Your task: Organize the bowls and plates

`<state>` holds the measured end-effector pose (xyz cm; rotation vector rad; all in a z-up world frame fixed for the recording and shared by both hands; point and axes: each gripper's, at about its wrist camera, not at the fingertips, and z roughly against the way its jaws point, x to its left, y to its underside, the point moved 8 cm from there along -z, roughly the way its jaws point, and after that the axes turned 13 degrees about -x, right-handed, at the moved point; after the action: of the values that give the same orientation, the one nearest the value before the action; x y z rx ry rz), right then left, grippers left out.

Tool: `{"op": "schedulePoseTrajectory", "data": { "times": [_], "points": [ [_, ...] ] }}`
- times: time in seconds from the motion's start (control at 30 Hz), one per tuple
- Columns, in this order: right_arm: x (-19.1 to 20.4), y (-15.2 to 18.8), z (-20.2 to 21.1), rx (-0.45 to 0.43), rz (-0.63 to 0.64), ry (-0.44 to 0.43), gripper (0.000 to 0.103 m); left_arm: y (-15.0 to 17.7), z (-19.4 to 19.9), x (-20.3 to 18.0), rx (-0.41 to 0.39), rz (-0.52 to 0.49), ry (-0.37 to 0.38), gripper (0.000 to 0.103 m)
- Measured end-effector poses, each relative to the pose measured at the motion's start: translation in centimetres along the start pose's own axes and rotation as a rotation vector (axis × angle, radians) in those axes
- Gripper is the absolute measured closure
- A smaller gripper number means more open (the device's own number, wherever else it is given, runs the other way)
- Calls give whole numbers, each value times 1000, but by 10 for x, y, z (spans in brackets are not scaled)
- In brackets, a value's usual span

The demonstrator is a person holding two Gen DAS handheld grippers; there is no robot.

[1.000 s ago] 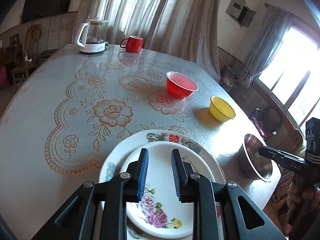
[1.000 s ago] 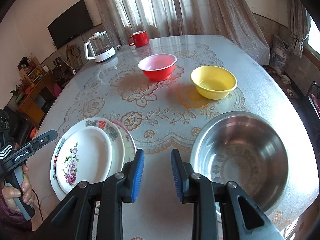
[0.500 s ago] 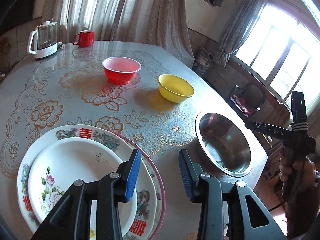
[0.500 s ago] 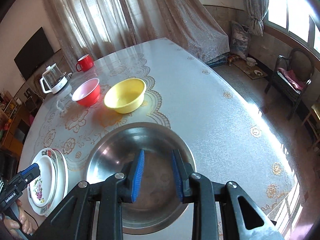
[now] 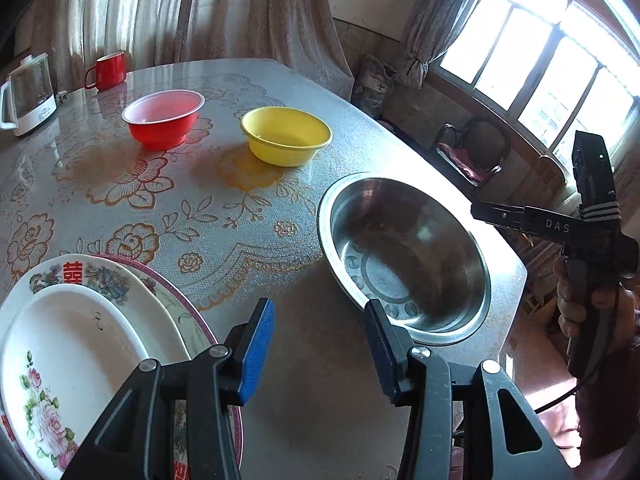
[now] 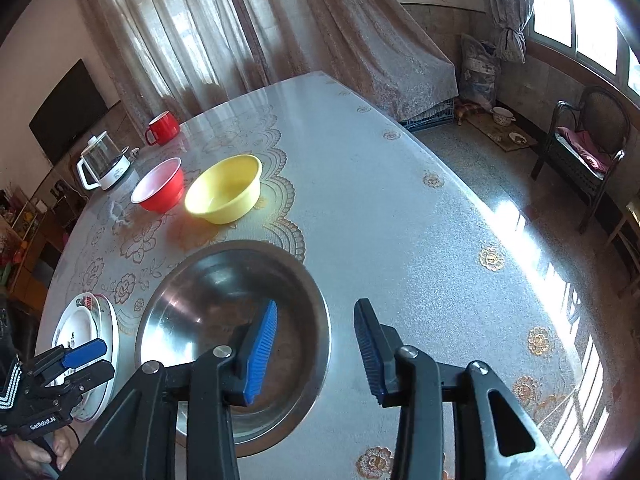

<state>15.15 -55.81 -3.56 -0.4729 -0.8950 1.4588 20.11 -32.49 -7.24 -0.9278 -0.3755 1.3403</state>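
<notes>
Hovering my right claw (image 6: 316, 344), jaws spread, astride the near right rim of the upright round steel bowl (image 6: 208, 300) on the counter (image 6: 400, 220); my left claw (image 5: 320, 344), also spread, holds nothing between bowl and stacked floral plates (image 5: 60, 340).

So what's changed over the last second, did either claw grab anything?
No grab. Both claws opened wider: the left claw swung right off the stacked floral plates, and the right claw moved to straddle the right rim of the large steel bowl. The red bowl and yellow bowl stayed put.
</notes>
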Motion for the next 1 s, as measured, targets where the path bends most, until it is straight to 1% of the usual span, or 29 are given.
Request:
{"op": "schedulePoseTrajectory", "data": {
  "times": [0.13, 0.3, 0.47, 0.5, 0.63, 0.77, 0.87, 1.0],
  "points": [
    [3, 11, -6, 34, -4, -30, 63, 1, -10, -9, 19, -40, 2, 56],
    [5, 21, -12, 58, -25, -49, 63, 3, -15, -14, 29, -51, 12, 55],
    [7, 27, -17, 88, -67, -88, 63, 3, -16, -12, 29, -38, 17, 55],
    [9, 30, -19, 97, -77, -99, 60, 3, -16, -12, 29, -36, 18, 55],
    [12, 32, -20, 101, -75, -92, 59, 3, -16, -12, 28, -24, 20, 55],
    [21, 33, -23, 115, -100, -136, 59, 3, -16, -8, 28, 3, 24, 55],
    [33, 36, -27, 132, -77, -155, 59, 3, -14, -4, 25, 22, 24, 55],
    [52, 42, -34, 165, -34, -192, 59, 0, -10, 8, 10, 42, -21, 55]
  ]
}}
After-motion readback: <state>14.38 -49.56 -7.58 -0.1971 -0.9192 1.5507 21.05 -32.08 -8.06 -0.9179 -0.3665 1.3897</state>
